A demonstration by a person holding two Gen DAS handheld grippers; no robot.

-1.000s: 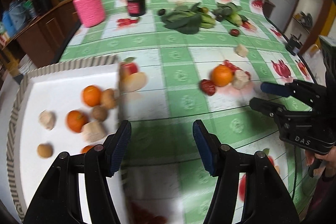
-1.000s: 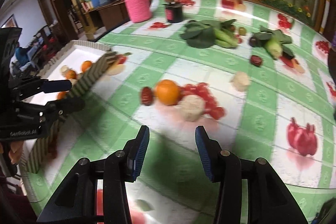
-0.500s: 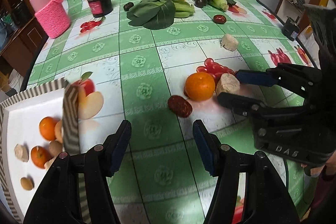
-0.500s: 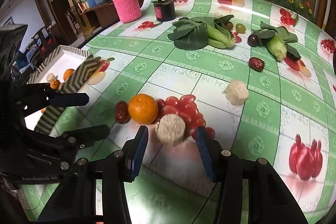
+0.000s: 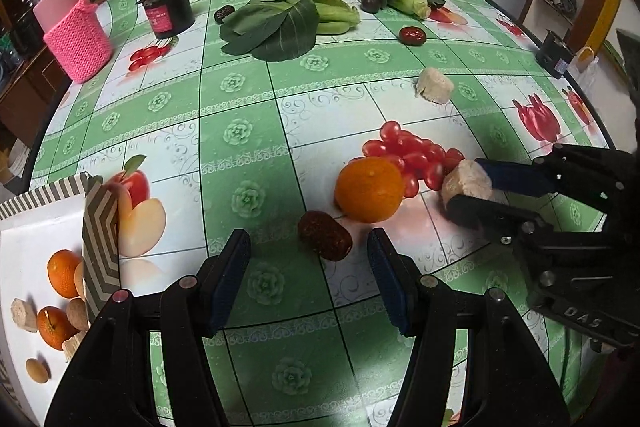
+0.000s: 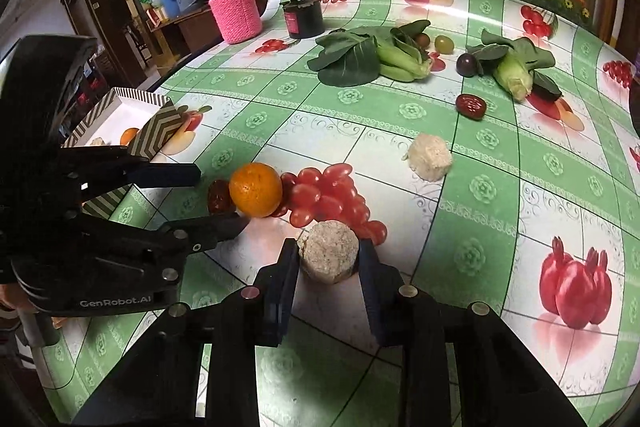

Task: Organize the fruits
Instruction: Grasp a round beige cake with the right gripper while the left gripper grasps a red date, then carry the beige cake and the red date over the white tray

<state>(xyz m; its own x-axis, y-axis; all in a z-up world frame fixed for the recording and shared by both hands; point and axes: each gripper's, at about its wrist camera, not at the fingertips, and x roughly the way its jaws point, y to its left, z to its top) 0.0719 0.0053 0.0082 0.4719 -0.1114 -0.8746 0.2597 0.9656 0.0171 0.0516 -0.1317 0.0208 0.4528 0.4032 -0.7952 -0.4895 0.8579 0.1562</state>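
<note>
At the near edge of the fruit-print tablecloth [image 6: 500, 187], the right gripper [image 6: 328, 259] has just been closing its jaws around a pale, rough-skinned fruit chunk [image 6: 329, 251], and the pads now appear to press its sides, though the contact is hard to confirm. A second earlier that piece lay untouched ahead of it. The left gripper [image 5: 308, 263], jaws apart and empty, has swung away from the striped tray [image 5: 100, 223] at the table's left edge to hover over a dark red date [image 5: 325, 235] beside the orange [image 5: 369, 189]. The tray already holds oranges and pale pieces. Farther back lie another pale chunk [image 6: 429, 157], a second date [image 6: 472, 106] and leafy greens [image 6: 352, 57].
</note>
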